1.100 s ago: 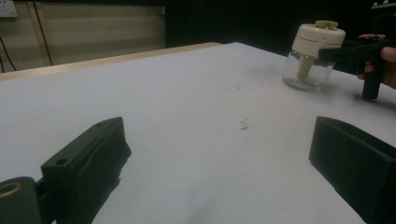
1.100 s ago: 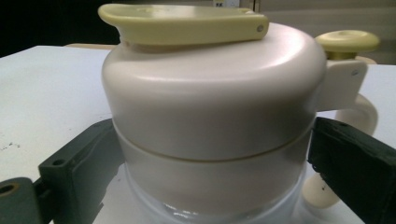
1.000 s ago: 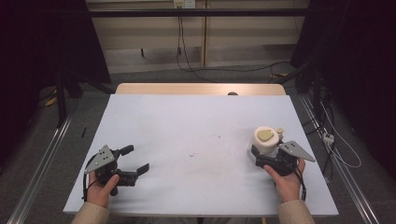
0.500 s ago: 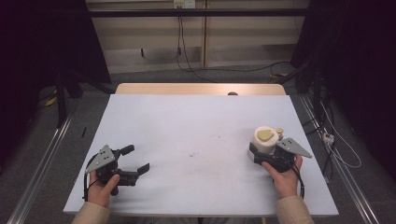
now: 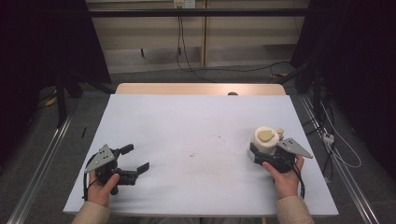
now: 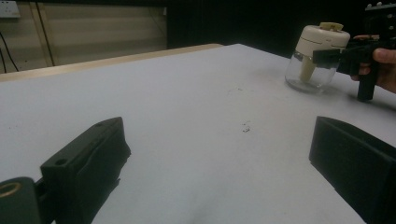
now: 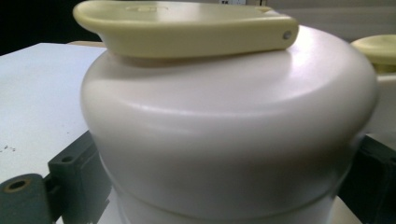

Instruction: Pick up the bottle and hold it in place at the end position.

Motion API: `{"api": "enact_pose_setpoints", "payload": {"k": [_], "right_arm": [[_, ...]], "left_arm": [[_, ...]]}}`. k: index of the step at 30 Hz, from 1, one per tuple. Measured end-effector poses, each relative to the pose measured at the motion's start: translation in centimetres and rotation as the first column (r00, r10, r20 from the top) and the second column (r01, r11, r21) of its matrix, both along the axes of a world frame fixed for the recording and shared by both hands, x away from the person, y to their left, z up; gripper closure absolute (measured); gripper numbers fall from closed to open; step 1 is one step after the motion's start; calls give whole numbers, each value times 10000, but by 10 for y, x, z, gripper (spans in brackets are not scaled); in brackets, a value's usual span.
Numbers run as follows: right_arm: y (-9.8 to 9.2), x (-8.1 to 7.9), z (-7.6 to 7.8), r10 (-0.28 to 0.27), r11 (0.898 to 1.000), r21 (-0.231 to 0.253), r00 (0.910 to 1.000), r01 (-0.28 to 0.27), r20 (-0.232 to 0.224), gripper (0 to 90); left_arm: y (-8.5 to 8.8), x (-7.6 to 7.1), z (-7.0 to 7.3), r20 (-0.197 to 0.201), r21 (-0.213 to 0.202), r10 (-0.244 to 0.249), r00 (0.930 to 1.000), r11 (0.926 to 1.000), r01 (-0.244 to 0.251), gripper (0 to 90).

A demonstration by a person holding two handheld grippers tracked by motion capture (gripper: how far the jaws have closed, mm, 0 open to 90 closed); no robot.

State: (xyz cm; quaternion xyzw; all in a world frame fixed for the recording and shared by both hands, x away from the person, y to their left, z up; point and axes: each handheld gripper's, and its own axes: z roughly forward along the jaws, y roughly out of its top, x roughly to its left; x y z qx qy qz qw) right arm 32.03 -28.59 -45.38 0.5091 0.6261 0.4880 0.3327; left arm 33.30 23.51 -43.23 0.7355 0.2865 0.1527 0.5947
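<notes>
High view: fixed above the near edge of the table [image 5: 196, 121], facing forward and down, taking in the whole top. Left gripper view: low over the surface at about 8 o'clock, facing toward 3 o'clock, catching the jar [image 6: 317, 58] far off. Right gripper view: at 4 o'clock, pressed close against the same jar [image 7: 229, 135]. Shared by all three: jar and white tabletop.

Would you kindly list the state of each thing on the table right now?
Jar: upright on the table, clear glass base.
Jar lid: on, its yellow flap lying flat.
Right gripper: shut on the jar lid.
Left gripper: open, holding nothing.
</notes>
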Motion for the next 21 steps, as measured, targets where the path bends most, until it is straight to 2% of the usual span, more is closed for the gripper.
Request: {"api": "enact_pose_setpoints", "payload": {"k": [4, 6, 12, 17, 21], "right_arm": [[0, -2, 1, -137, 9999, 49, 9999, 137, 48, 55], [0, -3, 2, -151, 9996, 222, 9999, 149, 66, 57], [2, -3, 3, -128, 9999, 42, 9999, 128, -15, 62], [6, 0, 5, 36, 9997, -232, 10000, -36, -33, 64], [10, 2, 6, 308, 9994, -130, 9995, -308, -9, 66]], "left_arm": [[0, 0, 0, 43, 26, 0, 10000, 10000, 0, 38], [0, 0, 0, 29, 51, 19, 10000, 10000, -19, 38], [1, -1, 0, 36, 38, 23, 10000, 10000, -23, 38], [1, -2, 0, 33, 44, 21, 10000, 10000, -21, 38], [2, -1, 0, 25, 74, -7, 10000, 10000, 7, 38]]}}
